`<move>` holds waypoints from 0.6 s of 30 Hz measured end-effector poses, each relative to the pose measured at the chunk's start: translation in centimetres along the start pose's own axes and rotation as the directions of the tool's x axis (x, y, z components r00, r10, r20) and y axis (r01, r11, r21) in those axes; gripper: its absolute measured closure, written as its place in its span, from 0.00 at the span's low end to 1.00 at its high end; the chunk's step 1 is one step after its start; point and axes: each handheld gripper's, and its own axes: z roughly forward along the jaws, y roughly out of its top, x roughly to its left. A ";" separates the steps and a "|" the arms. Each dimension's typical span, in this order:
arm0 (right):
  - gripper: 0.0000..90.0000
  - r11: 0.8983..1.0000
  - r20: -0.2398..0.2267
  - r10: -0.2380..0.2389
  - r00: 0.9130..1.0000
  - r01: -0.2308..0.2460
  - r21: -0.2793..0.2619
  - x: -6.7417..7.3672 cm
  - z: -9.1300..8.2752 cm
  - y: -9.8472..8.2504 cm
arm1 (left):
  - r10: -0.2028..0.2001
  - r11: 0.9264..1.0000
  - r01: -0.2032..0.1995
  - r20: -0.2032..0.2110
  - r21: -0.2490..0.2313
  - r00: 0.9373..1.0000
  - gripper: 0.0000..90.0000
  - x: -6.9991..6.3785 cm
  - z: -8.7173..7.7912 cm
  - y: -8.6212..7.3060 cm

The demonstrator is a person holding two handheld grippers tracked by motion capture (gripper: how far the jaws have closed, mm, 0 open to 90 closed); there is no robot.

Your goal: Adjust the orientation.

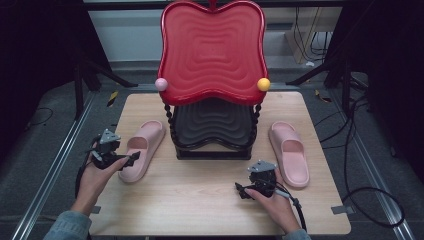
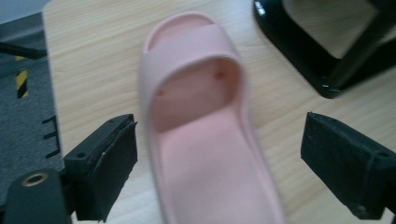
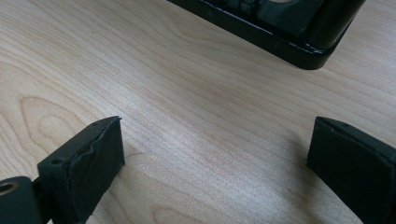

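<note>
On the pale wood-grain worktop [image 1: 200, 195] stands a two-tier rack with a black ridged lower tray [image 1: 212, 127] and a glossy red, wavy-edged plastic upper tray [image 1: 212, 50], the red one tilted up toward the far side and carrying a small pink ball [image 1: 161, 84] at its left front corner and a small yellow ball [image 1: 263, 84] at its right front corner. A soft pink rubber slide sandal [image 1: 142, 149] lies on the worktop just left of the rack, toe toward the far edge and angled slightly toward the rack; a matching second pink slide sandal [image 1: 290, 152] lies on the right of the rack, well apart from the first. The left tool [image 1: 131, 159], held in the person's left hand [image 1: 95, 175], sits at the heel end of the left sandal; in the left gripper view its two black jaws stand wide on either side of the sandal [image 2: 205, 140], the heel part lying between them with a gap of bare wood showing at each side, so nothing is clamped. The right tool [image 1: 241, 189], in the person's right hand [image 1: 277, 205], rests low over the worktop in front of the rack, near the heel of the right sandal but apart from it. In the right gripper view its jaws are spread wide with only bare wood [image 3: 205, 130] between them, and the black base frame of the rack [image 3: 280, 32] crosses the top of that view.
</note>
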 end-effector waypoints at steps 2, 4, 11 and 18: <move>0.04 1.000 0.000 0.000 1.000 0.000 0.000 0.0 0.0 0.0 | -0.012 1.000 0.013 -0.022 0.017 1.000 0.22 1.2 0.4 0.3; 0.04 1.000 -0.002 0.001 1.000 -0.001 0.000 0.0 0.0 0.0 | -0.015 1.000 0.016 -0.028 0.017 0.999 0.31 1.8 0.7 0.4; 0.04 1.000 0.000 0.000 1.000 0.000 0.000 0.0 0.0 0.0 | -0.055 0.998 0.056 -0.012 0.020 0.998 0.48 3.2 2.5 -0.1; 0.04 1.000 0.000 0.000 1.000 0.000 0.000 0.0 0.0 0.0 | -0.052 0.998 0.052 -0.023 0.025 0.998 0.57 3.5 4.7 -0.9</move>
